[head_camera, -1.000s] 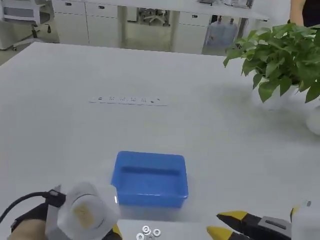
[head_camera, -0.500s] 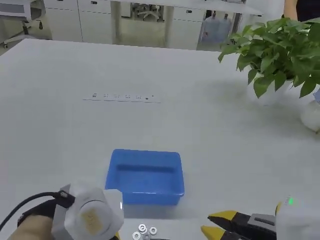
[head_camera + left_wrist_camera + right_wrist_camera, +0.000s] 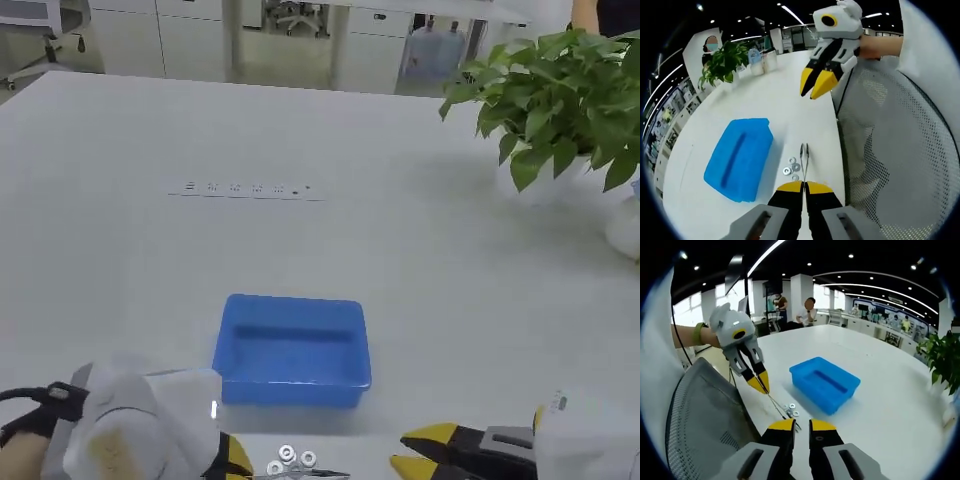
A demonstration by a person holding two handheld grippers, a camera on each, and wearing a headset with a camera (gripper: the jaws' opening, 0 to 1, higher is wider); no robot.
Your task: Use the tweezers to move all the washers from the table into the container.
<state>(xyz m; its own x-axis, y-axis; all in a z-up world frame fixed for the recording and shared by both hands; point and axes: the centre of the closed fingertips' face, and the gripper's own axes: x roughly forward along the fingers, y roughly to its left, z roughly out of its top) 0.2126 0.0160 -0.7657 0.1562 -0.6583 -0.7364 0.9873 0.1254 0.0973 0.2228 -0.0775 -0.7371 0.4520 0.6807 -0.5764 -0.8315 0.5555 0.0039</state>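
Slid leftward, left hand-held gripper (image 3: 803, 183) clamps the tweezers (image 3: 803, 158).
Tiny washers (image 3: 791, 167) look light, slippery: pinch one by its rim; right hand-held gripper (image 3: 801, 422) slightly parted, empty.

White worktable (image 3: 420, 250); potted plant (image 3: 560, 90) far right; power strip (image 3: 245, 189) mid-table; cabinets (image 3: 150, 40) behind; ceiling lights (image 3: 769, 252)

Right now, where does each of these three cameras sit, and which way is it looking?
Head view: on the headset, looking forward and down at the blue container on the table; left gripper and right gripper at the bottom.
Left gripper view: on the left gripper, looking along its jaws and the tweezers to the washers; the person's hand holds the right gripper opposite.
Right gripper view: on the right gripper, facing the left one and an arm.
Shared: both gripper views show container, washers, tweezers.
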